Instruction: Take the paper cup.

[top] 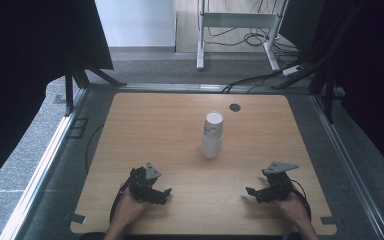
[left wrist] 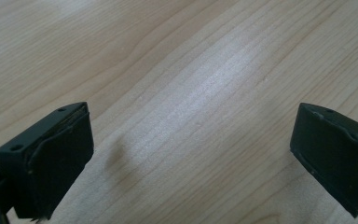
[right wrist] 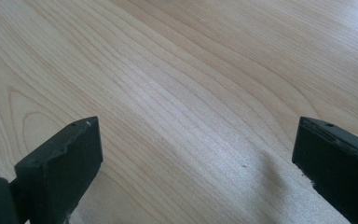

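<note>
A stack of white paper cups (top: 212, 135) stands upside down near the middle of the wooden surface (top: 145, 130), a bit toward the far edge. It's tall and tapered: wide rim down on the wood, narrow flat base up top. The seam where the top cup overlaps the next is visible approx. halfway up, w/ faint grey print on the upper cup. Exact cup count can't be told. It leans slightly in the high view.

Left hand-held gripper (top: 164, 195) rests low at the near-left of the surface, jaws wide, nothing betw. them; the left gripper view shows bare wood grain betw. its two black jaws. Right hand-held gripper (top: 251, 193) sits at the near-right, jaws also wide and empty, wood only in its own view. Both are well apart from the cups, one on each side.
</note>
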The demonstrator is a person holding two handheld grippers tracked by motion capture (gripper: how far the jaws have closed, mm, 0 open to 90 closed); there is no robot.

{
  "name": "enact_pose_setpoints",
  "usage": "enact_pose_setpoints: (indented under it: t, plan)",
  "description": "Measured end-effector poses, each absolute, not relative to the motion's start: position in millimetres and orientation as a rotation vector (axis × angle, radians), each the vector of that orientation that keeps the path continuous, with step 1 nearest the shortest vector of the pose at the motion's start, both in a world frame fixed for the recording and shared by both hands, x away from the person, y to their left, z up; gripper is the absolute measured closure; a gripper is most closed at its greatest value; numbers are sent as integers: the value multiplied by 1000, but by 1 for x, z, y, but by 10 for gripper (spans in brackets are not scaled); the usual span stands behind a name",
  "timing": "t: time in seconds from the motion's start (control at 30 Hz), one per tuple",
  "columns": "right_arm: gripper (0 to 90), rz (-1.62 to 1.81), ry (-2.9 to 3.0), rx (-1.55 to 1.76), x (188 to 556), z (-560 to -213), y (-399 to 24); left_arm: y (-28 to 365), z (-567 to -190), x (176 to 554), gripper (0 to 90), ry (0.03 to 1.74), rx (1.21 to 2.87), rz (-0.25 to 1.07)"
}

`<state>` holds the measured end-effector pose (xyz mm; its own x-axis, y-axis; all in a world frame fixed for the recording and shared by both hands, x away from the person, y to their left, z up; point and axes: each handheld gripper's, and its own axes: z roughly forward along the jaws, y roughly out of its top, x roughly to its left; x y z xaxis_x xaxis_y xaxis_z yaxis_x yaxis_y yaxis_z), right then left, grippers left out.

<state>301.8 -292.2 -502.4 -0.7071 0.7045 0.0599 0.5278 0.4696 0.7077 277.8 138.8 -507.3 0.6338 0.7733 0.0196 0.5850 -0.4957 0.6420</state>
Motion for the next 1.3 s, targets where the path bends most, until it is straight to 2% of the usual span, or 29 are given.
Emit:
enact_pose_setpoints:
  t: [0.7, 1.3]
  plan:
    - [17, 1057, 2503, 1014, 302, -497, -289, 133, -505, 280, 0, 1026, 2253, 399]
    - [17, 1091, 2534, 953, 306, -479, -279, 134, -489, 290, 0, 1015, 2207, 376]
